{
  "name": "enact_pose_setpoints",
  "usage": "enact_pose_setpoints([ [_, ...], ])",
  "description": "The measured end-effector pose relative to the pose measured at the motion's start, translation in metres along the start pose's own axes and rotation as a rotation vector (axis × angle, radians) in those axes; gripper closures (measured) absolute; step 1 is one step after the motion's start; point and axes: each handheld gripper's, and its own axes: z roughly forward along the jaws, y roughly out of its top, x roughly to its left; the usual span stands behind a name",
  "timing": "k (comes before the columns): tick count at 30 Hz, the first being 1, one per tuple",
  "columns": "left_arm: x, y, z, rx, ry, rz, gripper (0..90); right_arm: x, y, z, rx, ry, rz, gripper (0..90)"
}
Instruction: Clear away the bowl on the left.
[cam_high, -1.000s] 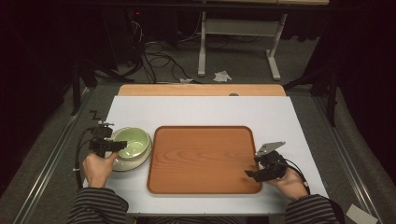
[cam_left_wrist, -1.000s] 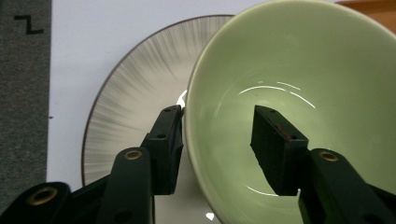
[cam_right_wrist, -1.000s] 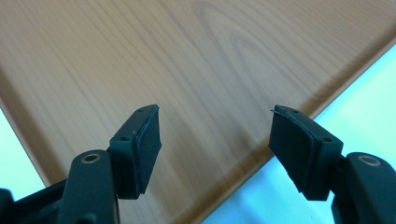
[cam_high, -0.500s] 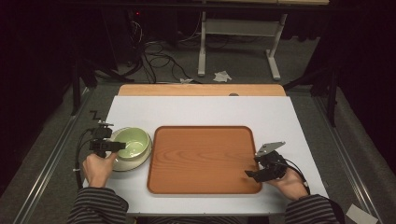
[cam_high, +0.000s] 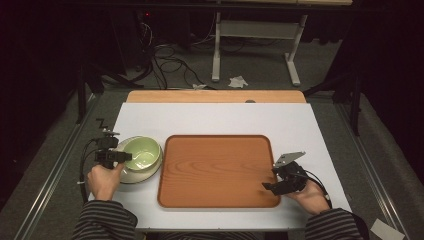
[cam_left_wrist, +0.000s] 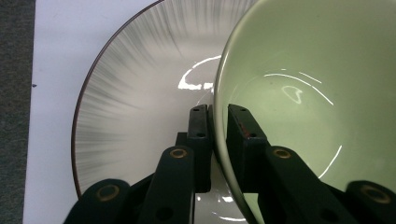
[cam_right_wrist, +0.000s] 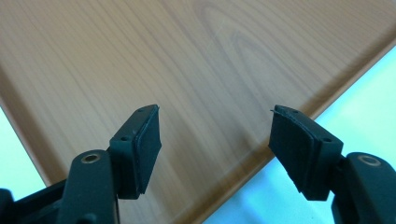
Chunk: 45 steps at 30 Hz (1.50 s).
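our left gripper (cam_left_wrist: 217, 135) has just been closing and now pinches the bowl (cam_left_wrist: 308, 93) rim, bowl sitting on the plate (cam_left_wrist: 135, 107). looks ready to lift. right gripper (cam_right_wrist: 215, 140) is spread over the tray (cam_right_wrist: 140, 56).

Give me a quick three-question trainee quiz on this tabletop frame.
1. True or false: the green bowl stands on the wooden tray.
2. What does the left gripper clamp? A) the bowl's rim B) the plate's edge C) nothing
3. Fill in: the right gripper hangs open over the tray's ____.

Key: 1 false, it sits on the plate. 2 A, its jaws just closed on the rim. 3 corner.
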Motion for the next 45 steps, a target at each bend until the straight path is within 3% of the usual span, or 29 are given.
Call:
enact_pose_setpoints([
  [12, 0.003, 0.000, -0.001, -0.020, -0.047, -0.032, 84.0, 0.000, 0.000, 0.000, -0.002, -0.001, 0.002, 35.5],
  [28, 0.001, 0.001, -0.008, -0.048, -0.056, 0.002, 83.2, 0.000, 0.000, -0.001, -0.002, -0.004, -0.003, 35.5],
  [45, -0.003, 0.001, -0.019, -0.112, -0.075, 0.008, 83.0, 0.000, 0.000, -0.002, -0.001, -0.004, 0.000, 35.5],
])
